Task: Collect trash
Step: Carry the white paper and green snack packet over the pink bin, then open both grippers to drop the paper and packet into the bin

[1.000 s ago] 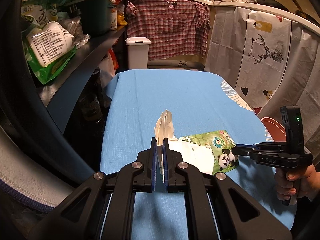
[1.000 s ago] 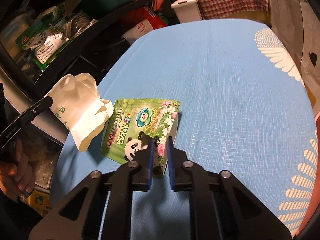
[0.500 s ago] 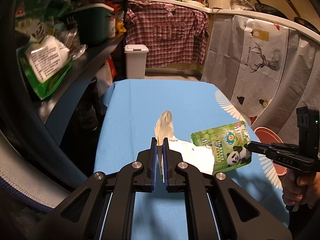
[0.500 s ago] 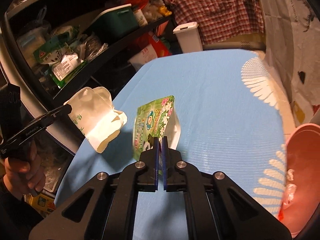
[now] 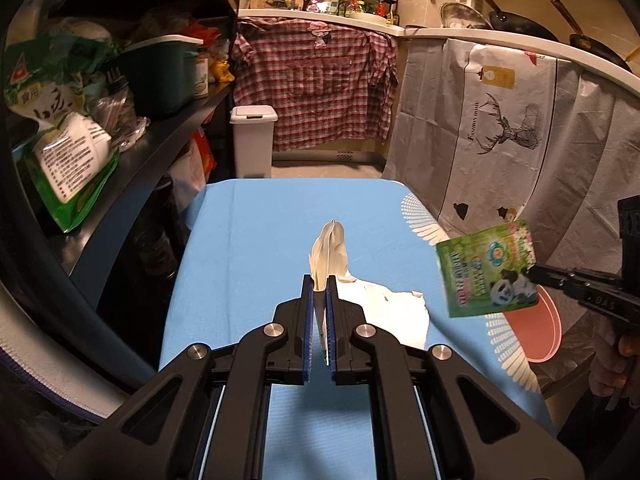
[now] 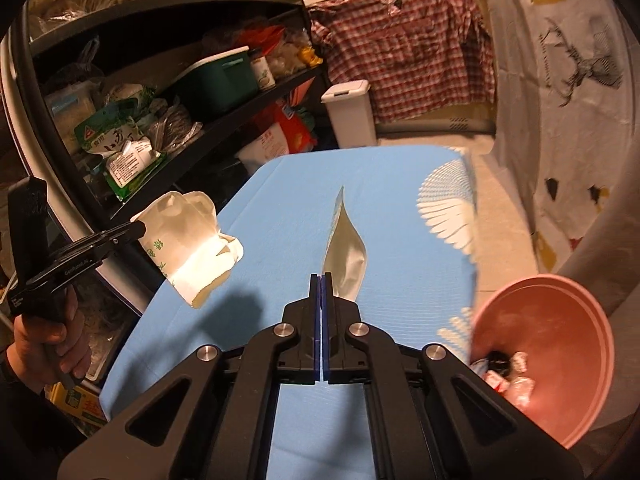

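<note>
Left gripper [image 5: 319, 280] pinching white paper bag [image 6: 188, 240]; right gripper [image 6: 321, 280] clamped on panda snack pouch [image 5: 486, 268] (both off blue table [image 5: 260, 240]), beside pink bin [image 6: 560, 320].

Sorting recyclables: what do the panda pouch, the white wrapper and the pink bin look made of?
Panda pouch: glossy printed plastic film, silvery foil-like back.
White wrapper: matte, crumpled, probably paper or thin film.
Pink bin: smooth moulded plastic, by its look.

Pink basin [image 6: 560, 320] cut off by right gripper frame and picture edge; wrappers inside blurred. Table's printed edge [image 6: 452, 208] motion-blurred. Shelf package text [image 5: 68, 156] unreadable.
</note>
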Available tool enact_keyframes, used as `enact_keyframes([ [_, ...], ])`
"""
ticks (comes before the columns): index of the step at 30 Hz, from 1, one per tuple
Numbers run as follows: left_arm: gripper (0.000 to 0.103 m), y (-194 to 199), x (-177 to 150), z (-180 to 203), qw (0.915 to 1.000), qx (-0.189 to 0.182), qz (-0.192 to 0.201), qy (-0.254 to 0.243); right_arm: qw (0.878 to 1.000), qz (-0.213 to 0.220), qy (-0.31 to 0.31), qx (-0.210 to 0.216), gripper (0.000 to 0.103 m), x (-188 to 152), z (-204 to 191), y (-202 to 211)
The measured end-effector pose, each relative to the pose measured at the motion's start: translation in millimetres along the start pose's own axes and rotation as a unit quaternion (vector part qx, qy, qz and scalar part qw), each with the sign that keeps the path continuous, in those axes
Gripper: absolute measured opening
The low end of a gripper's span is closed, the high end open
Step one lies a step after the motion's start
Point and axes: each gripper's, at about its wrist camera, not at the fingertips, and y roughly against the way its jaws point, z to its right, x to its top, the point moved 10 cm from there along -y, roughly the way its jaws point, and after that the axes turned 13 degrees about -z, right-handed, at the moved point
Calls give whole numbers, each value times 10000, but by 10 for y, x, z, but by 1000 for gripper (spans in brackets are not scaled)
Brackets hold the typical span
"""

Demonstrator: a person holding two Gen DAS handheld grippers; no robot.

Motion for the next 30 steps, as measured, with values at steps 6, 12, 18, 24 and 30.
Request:
enact_keyframes([
  [6, 6, -20, 36, 257, 9998, -81, 14, -154, 9988, 331, -57, -350, 0, 51, 350, 403],
  [12, 6, -107, 80, 579, 9992, -199, -26, -344, 9952, 512, -401, -736, 0, -55, 821, 583],
  [18, 6, -279, 142, 992, 9974, -389, -112, -592, 9906, 551, -756, -999, 0, -159, 1219, 676],
  [24, 6, -489, 199, 1529, 9936, -689, -219, -873, 9860, 466, -999, -1253, 0, -269, 1537, 779],
  [30, 6, -755, 202, 2118, 9869, -1038, -385, -1174, 9821, 288, -1141, -1468, 0, -443, 1740, 847],
])
